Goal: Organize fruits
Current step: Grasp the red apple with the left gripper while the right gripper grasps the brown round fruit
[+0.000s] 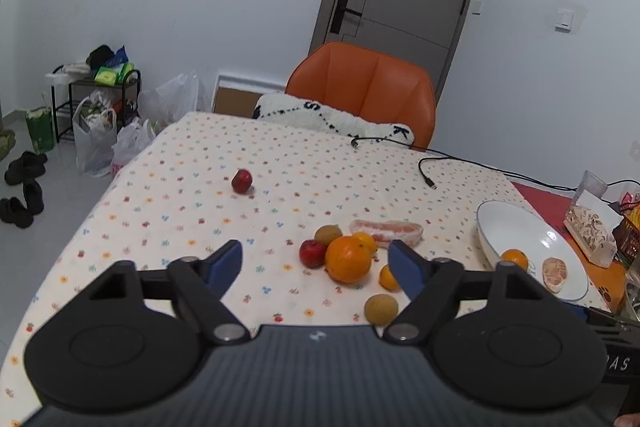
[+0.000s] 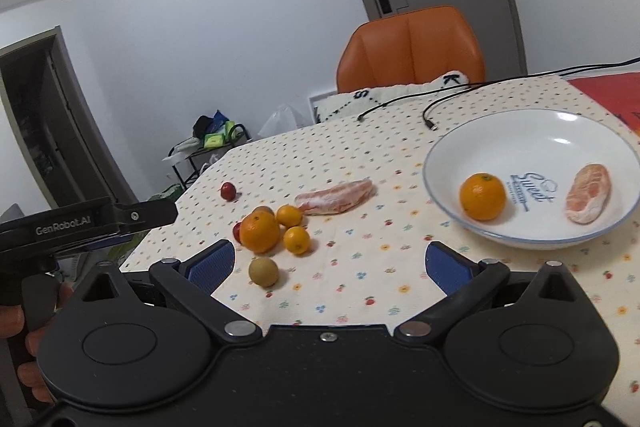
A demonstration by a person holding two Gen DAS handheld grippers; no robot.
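A cluster of fruit lies on the floral tablecloth: a large orange (image 1: 347,259) (image 2: 259,231), small oranges (image 2: 296,239), a red fruit (image 1: 312,253), two brownish round fruits (image 1: 381,309) (image 2: 263,271) and a peeled pomelo segment (image 1: 386,231) (image 2: 336,202). Another red fruit (image 1: 241,181) (image 2: 227,190) lies apart, farther back. A white plate (image 2: 448,155) (image 1: 516,223) on the right holds an orange (image 2: 482,196) and a pomelo piece (image 2: 588,192). My left gripper (image 1: 316,261) is open above the cluster. My right gripper (image 2: 328,261) is open and empty, between cluster and plate.
An orange chair (image 1: 368,87) with a white cushion stands behind the table. Black cables (image 1: 428,171) lie near the far edge. A tissue box (image 1: 592,231) and clutter sit at the right. Bags and a rack (image 1: 96,107) stand on the floor at left.
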